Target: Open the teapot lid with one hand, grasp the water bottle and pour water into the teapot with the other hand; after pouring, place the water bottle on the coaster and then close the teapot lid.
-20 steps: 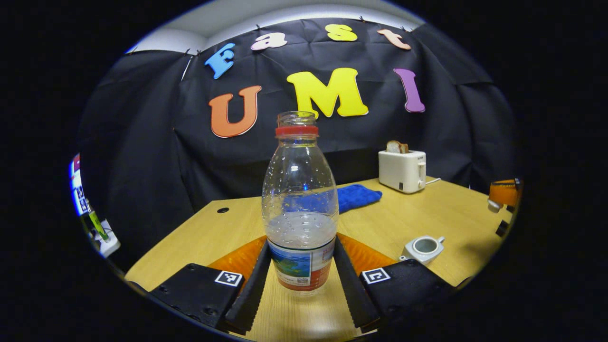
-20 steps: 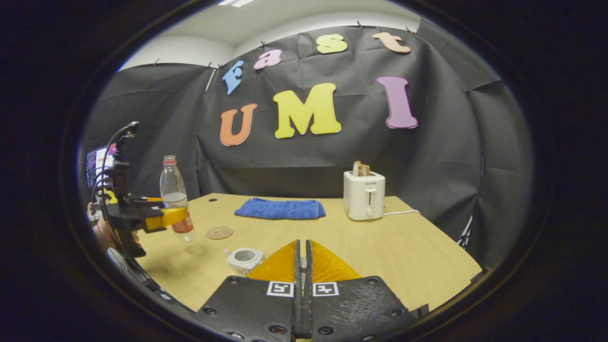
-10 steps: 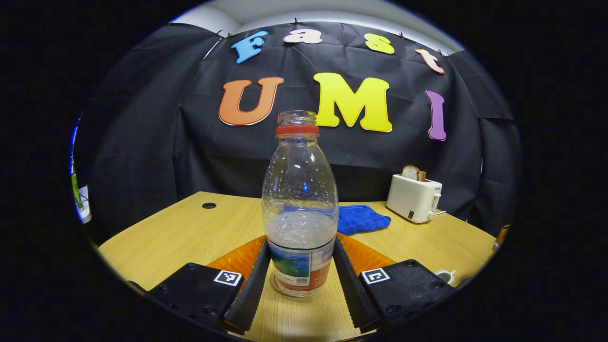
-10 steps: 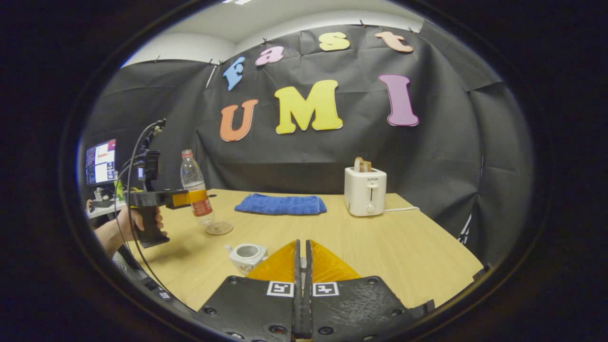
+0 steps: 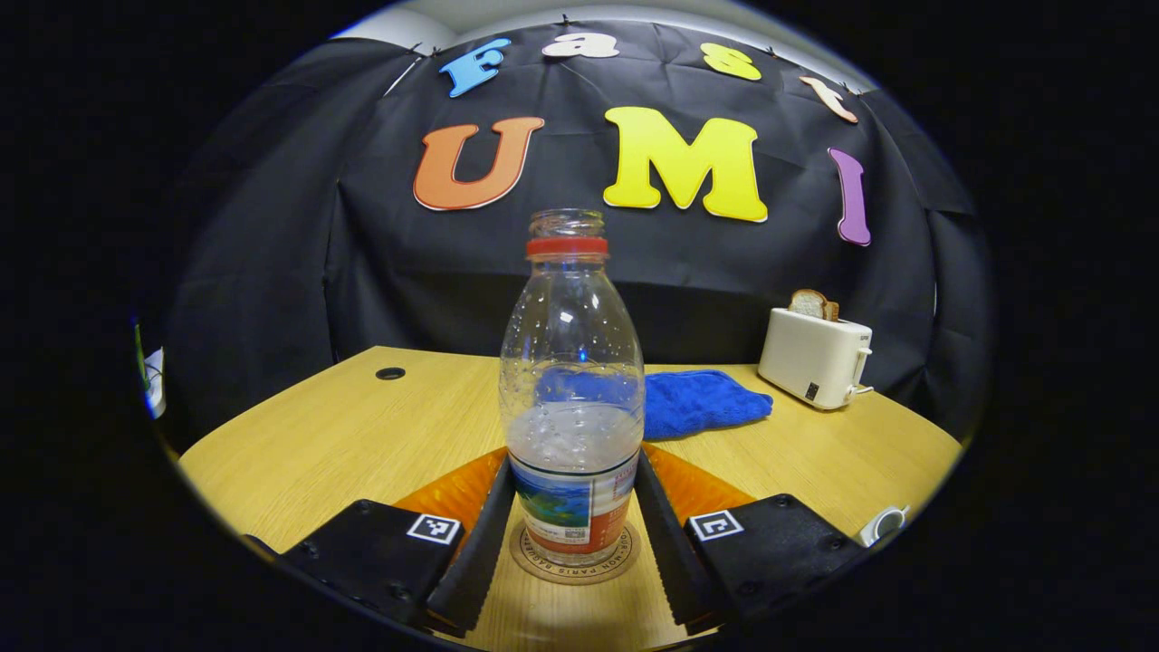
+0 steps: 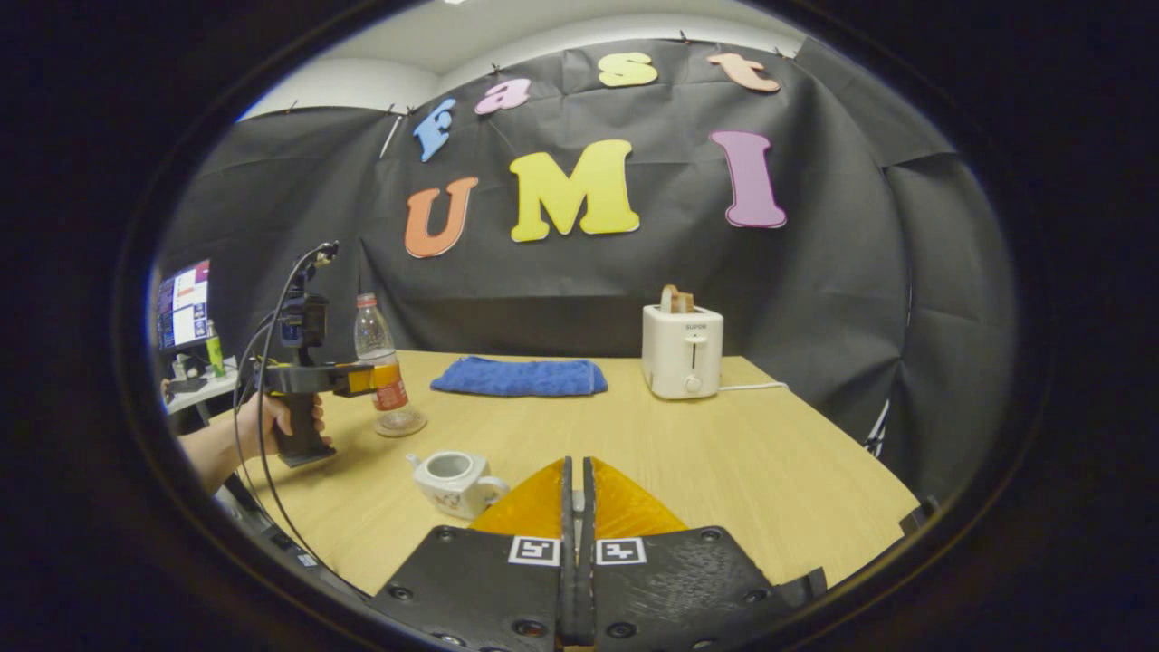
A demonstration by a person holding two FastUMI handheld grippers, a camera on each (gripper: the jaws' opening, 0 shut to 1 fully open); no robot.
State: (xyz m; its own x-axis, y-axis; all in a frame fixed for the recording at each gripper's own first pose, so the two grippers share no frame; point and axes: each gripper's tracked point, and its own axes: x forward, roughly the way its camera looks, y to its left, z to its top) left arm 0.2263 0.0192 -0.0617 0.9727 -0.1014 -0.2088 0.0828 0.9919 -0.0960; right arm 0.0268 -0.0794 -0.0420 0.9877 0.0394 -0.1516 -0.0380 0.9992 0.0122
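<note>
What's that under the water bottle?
A round coaster lies under the water bottle, held by the left tongs. Its rim shows around the bottle's base; its middle is covered.

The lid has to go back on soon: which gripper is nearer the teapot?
Right. The right gripper hovers just beside the open teapot, fingers closed. The left gripper is farther off, clamped on the water bottle over the coaster.

Even overhead light, sharp focus, strong fisheye bending at the edges, soft shadows on the table (image 6: 724, 453).
</note>
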